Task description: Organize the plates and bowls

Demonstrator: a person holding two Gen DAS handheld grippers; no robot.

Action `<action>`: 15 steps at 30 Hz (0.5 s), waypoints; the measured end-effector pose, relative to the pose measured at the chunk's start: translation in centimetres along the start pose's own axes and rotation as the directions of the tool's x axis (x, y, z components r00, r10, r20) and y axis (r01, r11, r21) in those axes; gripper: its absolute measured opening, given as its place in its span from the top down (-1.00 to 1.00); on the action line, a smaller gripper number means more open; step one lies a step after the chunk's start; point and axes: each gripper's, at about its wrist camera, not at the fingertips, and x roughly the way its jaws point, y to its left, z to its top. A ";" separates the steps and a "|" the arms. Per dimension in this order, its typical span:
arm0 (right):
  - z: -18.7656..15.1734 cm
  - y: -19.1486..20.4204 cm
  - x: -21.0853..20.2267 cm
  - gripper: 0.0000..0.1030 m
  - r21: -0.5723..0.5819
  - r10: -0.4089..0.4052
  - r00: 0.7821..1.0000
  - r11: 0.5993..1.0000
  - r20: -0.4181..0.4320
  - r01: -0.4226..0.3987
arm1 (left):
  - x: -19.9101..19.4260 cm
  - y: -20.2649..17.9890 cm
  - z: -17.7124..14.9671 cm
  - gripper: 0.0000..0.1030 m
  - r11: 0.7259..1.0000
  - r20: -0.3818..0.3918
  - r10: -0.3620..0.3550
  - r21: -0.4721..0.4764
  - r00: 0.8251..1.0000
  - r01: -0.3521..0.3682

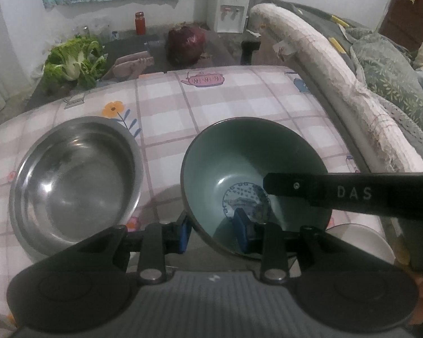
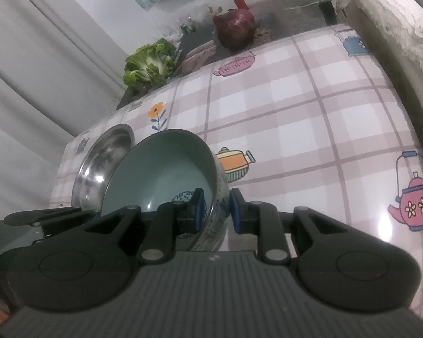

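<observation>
The left gripper [image 1: 213, 232] is clamped on the near rim of the green bowl [image 1: 239, 163], one blue pad outside the wall and the other inside. The right gripper [image 2: 215, 211] pinches the same green bowl [image 2: 166, 174] at another part of its rim, again with one pad inside and one against the patterned outer wall; its black finger reaches across the bowl from the right in the left wrist view. So the bowl is held between both tools, tilted and above the checked tablecloth [image 1: 239, 95]. Whether its base touches the cloth I cannot tell, since the grippers hide the underside. Just beside it on the left sits a steel bowl [image 1: 76, 177], upright and empty on the cloth. A white dish [image 1: 361, 242] shows partly at the lower right, behind the gripper. Beyond the table's far edge lie leafy greens [image 1: 73, 62] and a red cabbage [image 1: 186, 45].
</observation>
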 end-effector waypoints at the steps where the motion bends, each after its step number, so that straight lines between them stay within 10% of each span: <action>1: 0.1 0.2 -0.1 0.61 -0.003 0.000 1.000 1.000 0.002 0.000 | -0.2 0.1 0.0 0.37 1.000 0.003 0.000 -0.002 1.000 0.000; 15: 0.6 4.7 -1.0 0.61 -0.058 0.003 1.000 0.998 0.011 -0.002 | -3.5 2.8 -0.4 0.37 0.999 0.055 0.008 -0.047 0.998 -0.005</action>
